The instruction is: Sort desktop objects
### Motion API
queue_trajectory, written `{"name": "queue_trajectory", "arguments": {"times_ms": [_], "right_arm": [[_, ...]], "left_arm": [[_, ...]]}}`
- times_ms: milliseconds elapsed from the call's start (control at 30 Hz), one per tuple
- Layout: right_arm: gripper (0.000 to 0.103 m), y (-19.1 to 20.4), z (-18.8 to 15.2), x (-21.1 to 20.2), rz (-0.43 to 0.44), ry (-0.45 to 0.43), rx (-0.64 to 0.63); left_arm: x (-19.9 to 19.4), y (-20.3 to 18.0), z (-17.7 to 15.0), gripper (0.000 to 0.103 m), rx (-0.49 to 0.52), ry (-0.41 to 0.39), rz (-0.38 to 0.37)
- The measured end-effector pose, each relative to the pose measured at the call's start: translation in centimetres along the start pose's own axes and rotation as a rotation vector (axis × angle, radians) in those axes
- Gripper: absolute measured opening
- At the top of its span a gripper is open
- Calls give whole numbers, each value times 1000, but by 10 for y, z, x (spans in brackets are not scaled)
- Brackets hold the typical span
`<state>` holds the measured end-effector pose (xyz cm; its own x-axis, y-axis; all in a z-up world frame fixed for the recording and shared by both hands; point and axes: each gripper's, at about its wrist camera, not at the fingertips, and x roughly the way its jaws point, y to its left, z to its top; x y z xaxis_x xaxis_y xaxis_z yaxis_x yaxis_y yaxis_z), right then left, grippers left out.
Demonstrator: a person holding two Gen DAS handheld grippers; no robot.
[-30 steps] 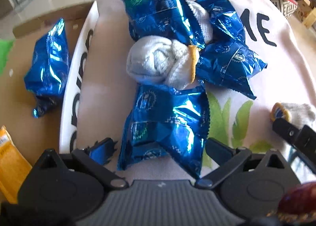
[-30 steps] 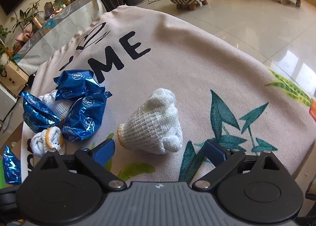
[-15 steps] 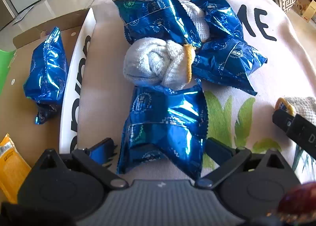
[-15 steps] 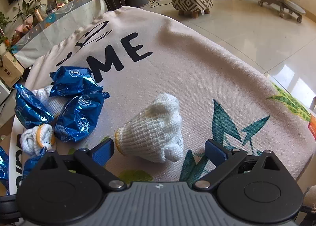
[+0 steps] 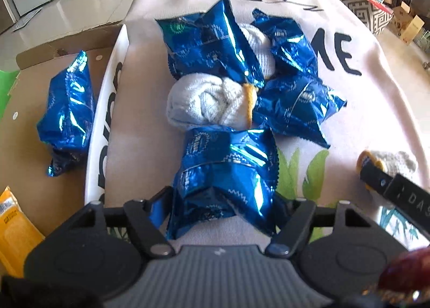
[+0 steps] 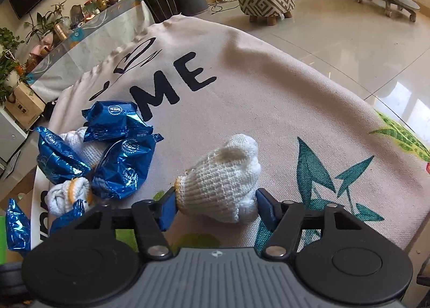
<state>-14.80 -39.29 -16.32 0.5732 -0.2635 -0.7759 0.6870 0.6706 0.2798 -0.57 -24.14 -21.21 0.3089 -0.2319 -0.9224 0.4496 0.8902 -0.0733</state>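
You've got a round table under a cream cloth point(image 6: 268, 98) w/ black "ME" lettering & green leaf prints. On it: shiny blue foil snack packets point(image 5: 295, 109) bunched around a rolled white knit glove w/ yellow cuff point(image 5: 212, 106), one more blue foil packet point(image 5: 228, 173) nearest you, & a second balled white knit glove point(image 6: 223, 184) lying apart on the leaf print. Beside the cloth, on brown cardboard point(image 5: 16, 130): another blue packet point(image 5: 67, 114), plus a yellow pack point(image 5: 13, 227).

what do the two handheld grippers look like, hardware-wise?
Both match: a grey ribbed body, two round black housings, black linkage arms with silver pivot pins and blue finger pads. Left gripper, right gripper. The left view shows white lettering, "DAS", on the right one's black finger. No cables or sleeves show.
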Motion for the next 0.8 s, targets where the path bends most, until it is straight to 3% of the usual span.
{"name": "queue_trajectory", "arguments": {"times_ms": [367,567,700,800], "right_arm": [[61,5,8,-28,76,17,18],[60,14,14,-32,85,88,19],[60,35,30,-38,119,143,-44],[60,56,46,-52,158,127,-143]], "left_arm": [[-33,5,9,69,-29,-65,-85],[-38,20,11,68,-76,-58,-125],[-37,30,14,67,-126,-45,-143],[-42,41,19,66,-190,-34,-189]]}}
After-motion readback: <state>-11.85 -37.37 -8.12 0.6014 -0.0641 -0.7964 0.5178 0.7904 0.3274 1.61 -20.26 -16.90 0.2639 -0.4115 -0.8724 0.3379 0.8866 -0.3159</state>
